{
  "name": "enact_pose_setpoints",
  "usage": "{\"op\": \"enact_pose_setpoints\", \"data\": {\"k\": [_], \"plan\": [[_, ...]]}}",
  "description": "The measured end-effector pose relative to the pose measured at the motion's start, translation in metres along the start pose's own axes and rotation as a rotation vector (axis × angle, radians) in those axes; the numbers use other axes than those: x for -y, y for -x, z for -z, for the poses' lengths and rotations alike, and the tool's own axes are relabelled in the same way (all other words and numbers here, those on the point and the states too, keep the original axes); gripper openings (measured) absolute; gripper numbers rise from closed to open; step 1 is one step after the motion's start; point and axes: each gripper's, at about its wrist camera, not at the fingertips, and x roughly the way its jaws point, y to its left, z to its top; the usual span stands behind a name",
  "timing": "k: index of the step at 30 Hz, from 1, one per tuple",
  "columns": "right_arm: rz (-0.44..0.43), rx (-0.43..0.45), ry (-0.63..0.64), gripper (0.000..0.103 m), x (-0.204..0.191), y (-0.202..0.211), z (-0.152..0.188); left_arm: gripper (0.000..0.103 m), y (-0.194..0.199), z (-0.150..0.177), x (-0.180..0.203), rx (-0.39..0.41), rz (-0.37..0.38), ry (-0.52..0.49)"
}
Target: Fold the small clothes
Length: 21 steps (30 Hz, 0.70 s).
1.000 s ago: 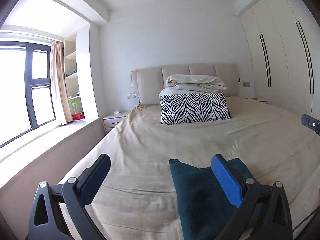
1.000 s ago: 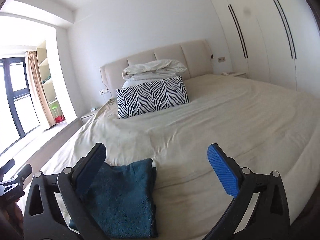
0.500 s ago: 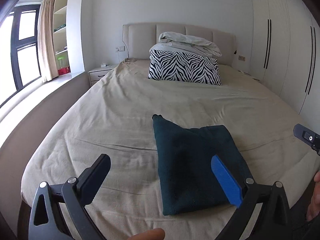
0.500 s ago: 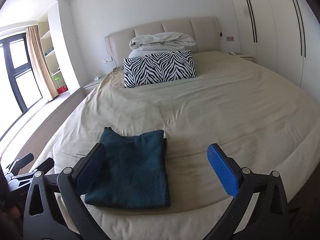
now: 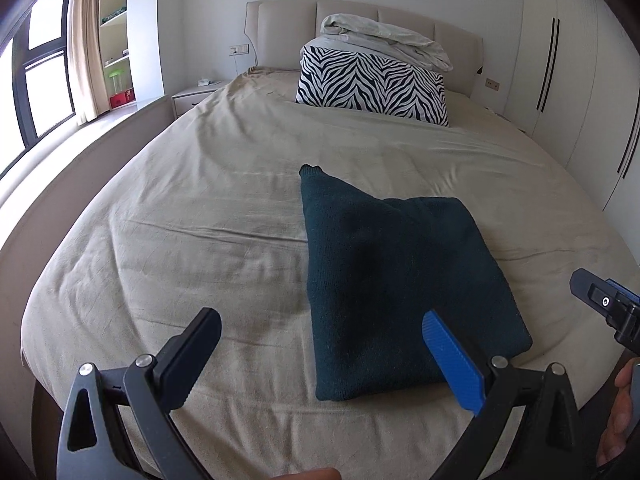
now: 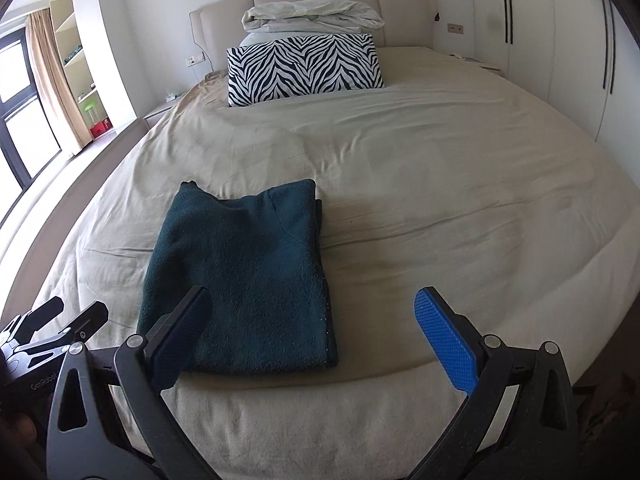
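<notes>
A dark teal knit garment lies folded into a flat rectangle near the foot of the beige bed; it also shows in the right wrist view. My left gripper is open and empty, held above the bed's foot edge, short of the garment. My right gripper is open and empty, also back from the garment, over the foot edge. Part of the right gripper shows at the right of the left wrist view, and the left gripper shows at the lower left of the right wrist view.
A zebra-print pillow with a folded pale duvet on top sits at the headboard. A white wardrobe lines the right wall. A nightstand, shelves and a window are on the left.
Both grippers have lifted up and pulled back from the garment, staying open. The views have tilted down, so the whole folded garment and the foot edge of the bed now show.
</notes>
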Motion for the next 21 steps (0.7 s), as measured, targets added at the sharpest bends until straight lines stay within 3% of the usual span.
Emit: {"op": "enact_pose_setpoints", "data": {"k": [21], "plan": [[0.016, -0.030, 0.069, 0.103, -0.013, -0.004, 0.005, 0.103, -0.008, 0.005, -0.004, -0.020, 0.003, 0.006]]}}
